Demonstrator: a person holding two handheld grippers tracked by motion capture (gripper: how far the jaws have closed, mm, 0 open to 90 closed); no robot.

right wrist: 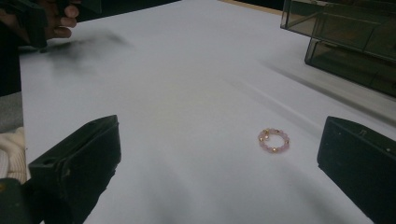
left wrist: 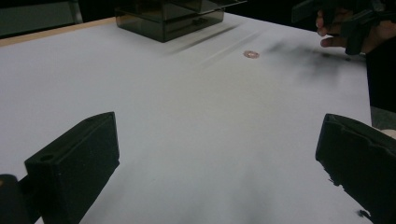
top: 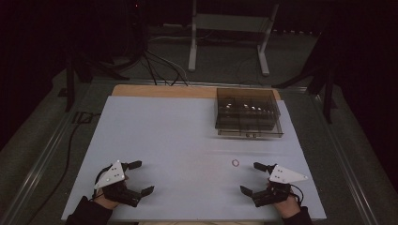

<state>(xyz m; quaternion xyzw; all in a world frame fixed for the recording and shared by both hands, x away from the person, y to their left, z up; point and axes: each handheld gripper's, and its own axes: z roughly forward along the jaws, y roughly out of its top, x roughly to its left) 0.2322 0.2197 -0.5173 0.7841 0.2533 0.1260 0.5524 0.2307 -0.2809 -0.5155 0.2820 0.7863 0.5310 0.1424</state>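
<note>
We see a small beaded ring of pale pink beads with a few gold ones lying flat on the white table, right of the middle and toward the near side. In the right gripper view the ring sits ahead of the two black jaws, closer to the right-hand jaw than to the other, and nothing touches it. The right gripper rests at the near right of the table with its jaws spread wide and nothing between them; the ring lies just to its far left. Our left gripper rests at the near left, well apart from the ring, jaws likewise wide open and holding nothing. In the left gripper view the ring shows as a small spot far across the table. Beyond the ring, at the far right of the table, stands a smoky transparent box with compartments, well apart from both grippers
</note>
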